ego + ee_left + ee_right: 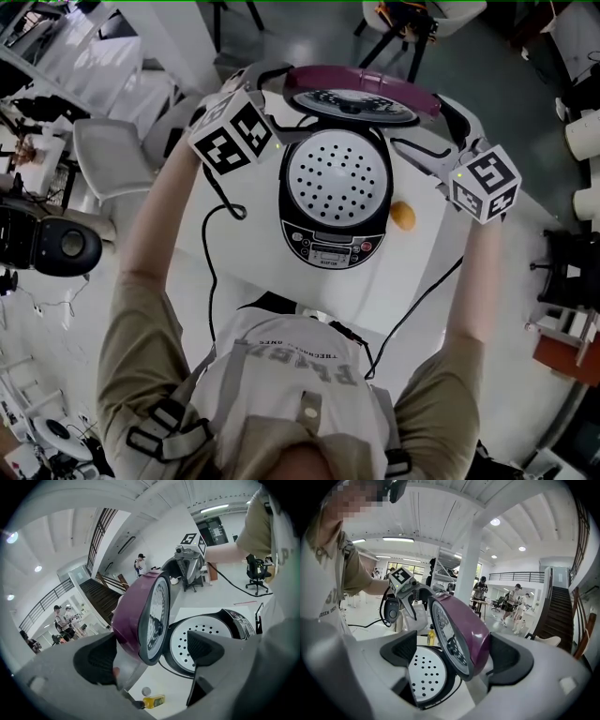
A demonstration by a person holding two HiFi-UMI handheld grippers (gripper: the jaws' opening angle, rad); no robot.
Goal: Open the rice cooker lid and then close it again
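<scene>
While the rice cooker (333, 230) sits in the middle of a white table (246, 267), its purple lid (361, 92) stands raised at the back edge, nearly upright. A white tray with holes (336, 178) covers the pot, and the control panel (328, 251) faces the person.

The left gripper (152, 653) reaches in from one side with its fingers spread wide. The lid's rim stands between them; whether the left pad touches the purple shell cannot be told. The right gripper (454, 656) comes in from the other side, its fingers also wide, with the lid between them and its right pad behind the shell.

A small yellow object (402, 216) lies on the table just right of the cooker, and a black cable (210, 272) trails across the top on the left. A white chair (108, 164) stands beside the table on a grey floor (487, 66). The room is a bright hall with a white column (468, 564), a dark staircase (558, 616) and people (513, 599) standing far off.
</scene>
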